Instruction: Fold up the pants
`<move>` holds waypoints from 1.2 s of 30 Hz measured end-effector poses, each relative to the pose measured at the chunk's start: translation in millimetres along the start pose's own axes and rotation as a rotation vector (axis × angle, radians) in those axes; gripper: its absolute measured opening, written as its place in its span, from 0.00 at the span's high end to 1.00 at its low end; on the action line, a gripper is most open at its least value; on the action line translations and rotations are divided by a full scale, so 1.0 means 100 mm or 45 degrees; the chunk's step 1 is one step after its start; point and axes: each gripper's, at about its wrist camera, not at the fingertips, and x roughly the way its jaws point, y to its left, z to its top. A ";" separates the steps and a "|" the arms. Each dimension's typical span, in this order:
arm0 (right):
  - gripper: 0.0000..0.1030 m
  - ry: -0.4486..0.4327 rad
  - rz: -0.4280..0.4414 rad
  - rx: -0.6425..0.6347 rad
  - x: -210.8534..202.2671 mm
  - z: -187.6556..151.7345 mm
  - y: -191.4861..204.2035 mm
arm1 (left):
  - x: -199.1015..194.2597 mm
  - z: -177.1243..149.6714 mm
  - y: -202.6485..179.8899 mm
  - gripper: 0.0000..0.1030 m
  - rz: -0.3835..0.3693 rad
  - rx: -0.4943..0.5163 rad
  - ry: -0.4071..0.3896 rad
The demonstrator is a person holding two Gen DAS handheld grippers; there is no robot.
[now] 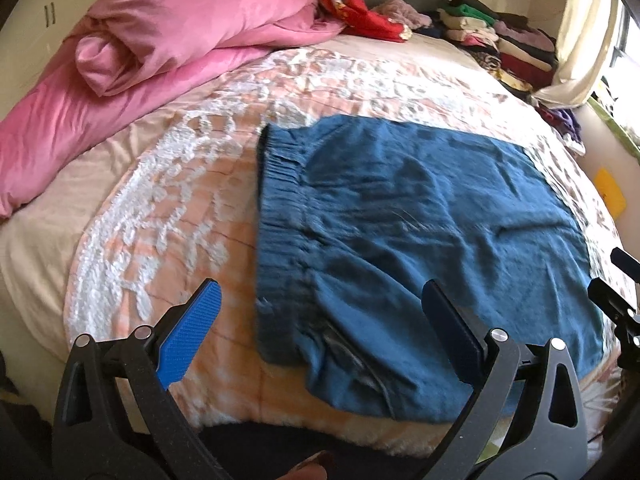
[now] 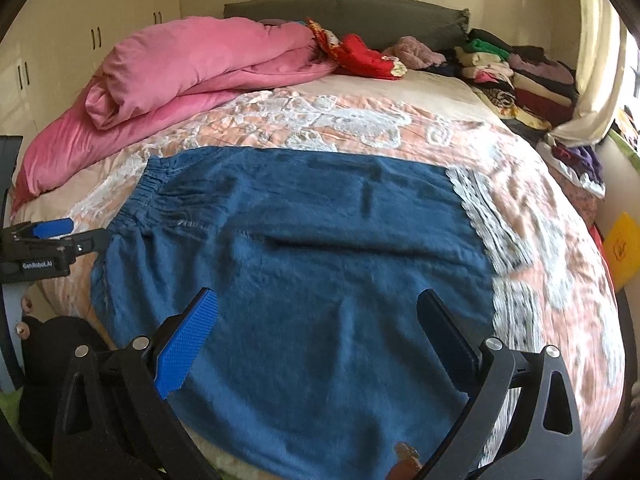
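Blue pants (image 1: 420, 216) lie folded flat on the bed, elastic waistband (image 1: 280, 216) toward the left. In the right wrist view the same pants (image 2: 304, 264) fill the middle, waistband (image 2: 148, 192) at the upper left. My left gripper (image 1: 324, 328) hovers open over the near waistband corner, nothing between its blue pads. My right gripper (image 2: 320, 336) hangs open above the near half of the pants, holding nothing. The left gripper (image 2: 52, 232) also shows at the left edge of the right wrist view, and the right gripper (image 1: 616, 292) at the right edge of the left wrist view.
A pink duvet (image 1: 140, 52) is bundled at the bed's far left. Stacks of folded clothes (image 1: 500, 40) line the far right by a cream curtain (image 1: 580, 40). The peach lace bedspread (image 1: 168, 200) lies bare left of the pants. A yellow object (image 2: 620, 248) stands beside the bed.
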 end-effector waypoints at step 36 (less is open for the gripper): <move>0.04 0.119 0.139 -0.178 1.45 1.18 0.26 | 1.24 1.01 0.48 0.09 0.085 0.045 0.131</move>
